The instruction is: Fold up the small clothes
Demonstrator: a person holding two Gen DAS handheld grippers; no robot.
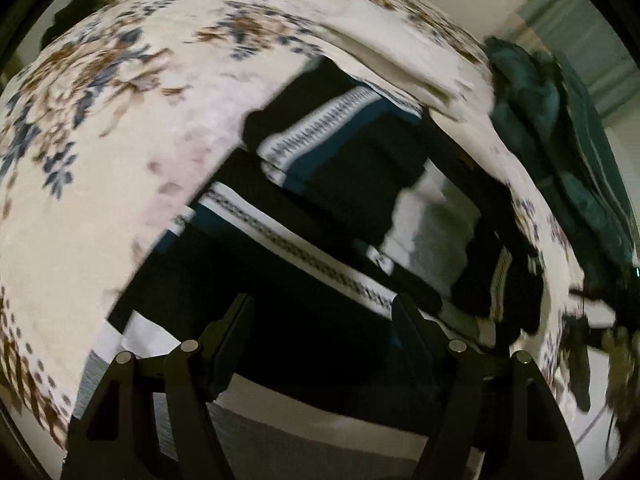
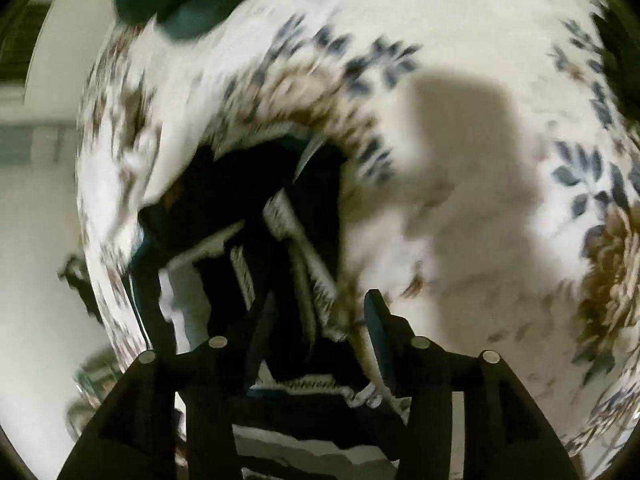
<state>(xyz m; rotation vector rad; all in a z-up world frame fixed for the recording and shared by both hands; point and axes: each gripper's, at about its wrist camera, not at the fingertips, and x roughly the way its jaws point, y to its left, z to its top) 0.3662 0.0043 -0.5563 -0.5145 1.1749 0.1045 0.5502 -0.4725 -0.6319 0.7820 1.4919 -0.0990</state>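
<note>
- Black knitted garment with white patterned bands and a teal stripe [image 1: 336, 152] lies on the cream floral bedspread [image 1: 120, 152], bunched and partly doubled over itself, right under both cameras.
- Its long axis, going by the patterned bands in the left wrist view, runs diagonally from lower left to upper right; which end is neck or hem I cannot tell through the blur.
- Left claw [image 1: 324, 312] hangs just over the near part of the cloth, fingers spread wide, nothing between them.
- Right claw [image 2: 320, 308] has its fingers apart too, but a crumpled patterned edge of the garment sits in the gap — whether it is actually pinched, I cannot tell; the frame is smeared with motion.
- Step in hand, by my read: gathering an edge for a fold, early to midway, since the cloth is rumpled and not yet a tidy rectangle.
- Next move calls for each claw to close on a matching corner or edge, lift only slightly, and carry it across along the short axis so the bands line up.
- Further out: a heap of dark green cloth [image 1: 560, 128] sits at the far edge of the bed, well apart from the work.
</note>
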